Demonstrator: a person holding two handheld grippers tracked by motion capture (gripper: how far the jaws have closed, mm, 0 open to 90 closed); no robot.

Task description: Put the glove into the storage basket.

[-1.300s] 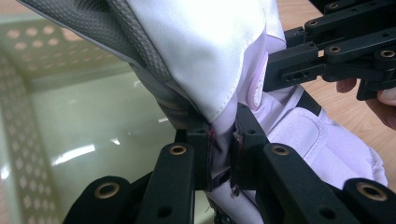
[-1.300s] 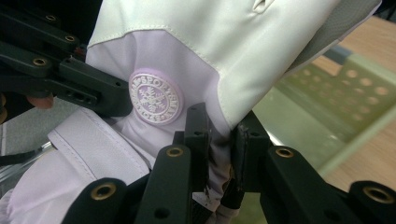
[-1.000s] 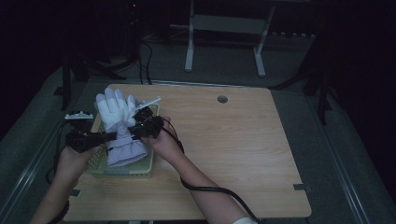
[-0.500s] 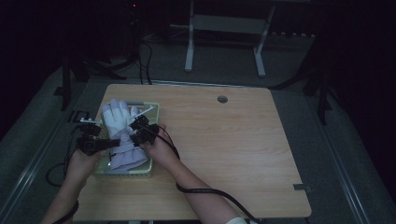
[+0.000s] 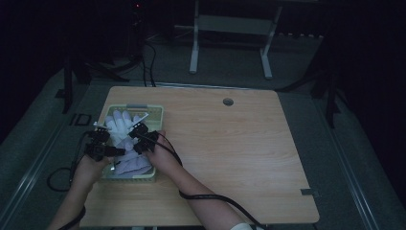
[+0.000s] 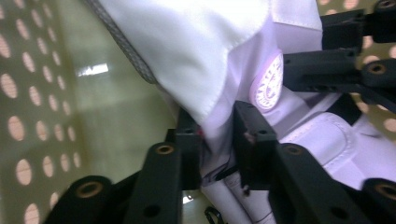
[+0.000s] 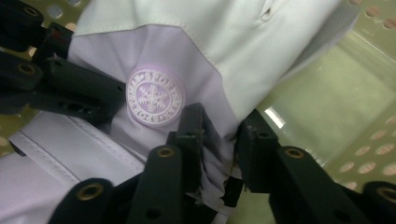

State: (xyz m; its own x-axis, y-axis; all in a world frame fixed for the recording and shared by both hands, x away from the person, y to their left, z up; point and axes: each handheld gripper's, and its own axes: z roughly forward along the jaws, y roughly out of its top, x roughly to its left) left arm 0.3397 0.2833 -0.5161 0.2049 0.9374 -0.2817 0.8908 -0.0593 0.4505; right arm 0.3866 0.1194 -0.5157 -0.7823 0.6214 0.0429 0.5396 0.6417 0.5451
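The desk (image 5: 230, 158) is pale wood with rounded corners and a small round hole (image 5: 228, 101) near its far edge, well away from both claws. A pale green perforated basket (image 5: 152, 115) sits directly on it, right under the left claw (image 5: 119, 152) and the right claw (image 5: 136, 144). A black cable (image 5: 210, 199) trails across the wood behind the right claw.

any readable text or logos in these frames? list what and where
Round badge on the glove: a snowflake emblem ringed by lettering, too blurred to read.
Same badge in the left gripper view: seen edge-on, lettering unreadable.
No other words, numbers or signs on the basket or table.
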